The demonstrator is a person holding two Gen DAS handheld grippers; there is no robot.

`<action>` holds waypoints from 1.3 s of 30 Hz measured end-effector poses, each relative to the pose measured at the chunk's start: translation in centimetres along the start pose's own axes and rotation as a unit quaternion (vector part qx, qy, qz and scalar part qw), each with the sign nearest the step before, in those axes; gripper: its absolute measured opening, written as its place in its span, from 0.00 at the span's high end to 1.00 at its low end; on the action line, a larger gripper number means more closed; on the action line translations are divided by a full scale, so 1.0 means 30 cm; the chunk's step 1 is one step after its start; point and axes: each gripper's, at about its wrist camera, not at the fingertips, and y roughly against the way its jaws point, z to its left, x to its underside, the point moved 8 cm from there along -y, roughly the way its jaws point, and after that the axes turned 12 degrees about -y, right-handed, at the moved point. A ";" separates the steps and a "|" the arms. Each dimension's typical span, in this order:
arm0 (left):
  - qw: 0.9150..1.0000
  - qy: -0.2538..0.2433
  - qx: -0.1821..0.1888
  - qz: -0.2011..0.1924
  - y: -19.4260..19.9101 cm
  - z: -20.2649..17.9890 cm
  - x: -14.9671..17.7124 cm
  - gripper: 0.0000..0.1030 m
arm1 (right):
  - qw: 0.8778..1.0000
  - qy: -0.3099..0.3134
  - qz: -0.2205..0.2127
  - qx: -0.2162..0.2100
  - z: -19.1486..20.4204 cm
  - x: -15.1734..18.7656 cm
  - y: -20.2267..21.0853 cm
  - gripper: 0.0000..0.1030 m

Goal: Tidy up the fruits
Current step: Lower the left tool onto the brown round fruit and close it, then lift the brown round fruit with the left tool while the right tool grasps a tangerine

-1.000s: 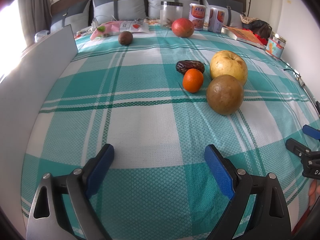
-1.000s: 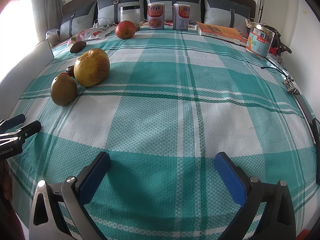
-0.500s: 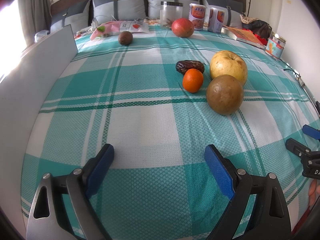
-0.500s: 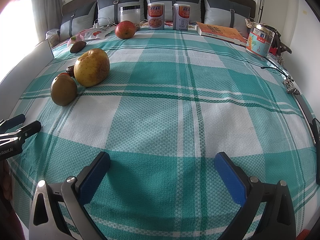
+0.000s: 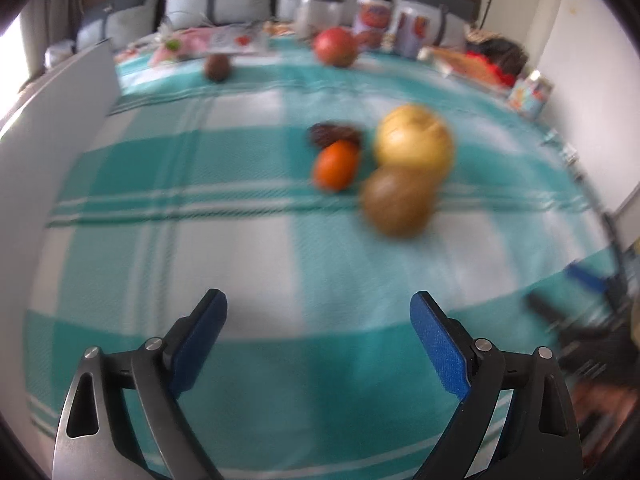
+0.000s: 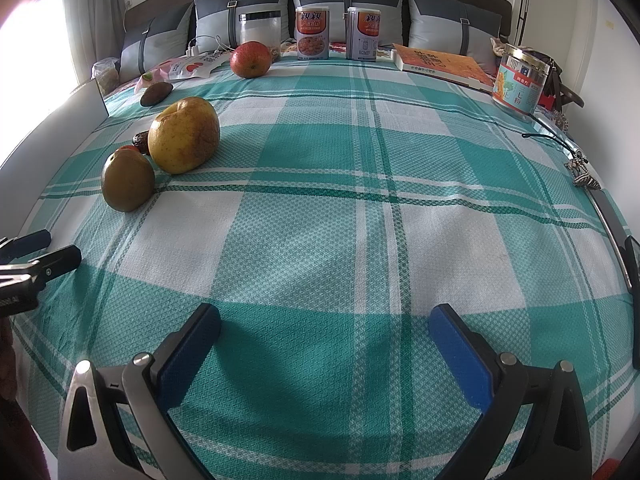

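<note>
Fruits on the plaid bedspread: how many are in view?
6. Clustered left of centre: yellow apple, brown pear, orange, dark date. Farther back: red apple, dark round fruit. Clutter behind may hide more.

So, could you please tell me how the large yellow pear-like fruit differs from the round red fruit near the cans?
The yellow fruit is bigger and lies close beside the brown fruit; the red fruit is smaller, rounder and sits alone farther back by the clear jar. Both rest on the checked cloth.
</note>
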 end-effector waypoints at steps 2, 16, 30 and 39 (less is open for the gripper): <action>1.000 -0.006 0.009 -0.007 -0.009 -0.052 -0.075 0.09 | 1.000 0.000 0.000 0.000 0.000 0.000 0.000 0.00; 1.000 -0.015 0.018 0.009 -0.028 -0.054 -0.081 0.52 | 1.000 0.000 0.000 0.000 -0.001 0.000 0.000 0.00; 0.998 0.054 -0.035 0.003 0.073 0.233 0.137 0.32 | 1.000 0.000 0.000 0.002 0.002 0.003 0.004 0.00; 0.999 0.031 -0.026 -0.015 0.093 0.220 0.133 0.51 | 0.987 -0.014 0.026 -0.160 0.322 -0.016 0.075 0.29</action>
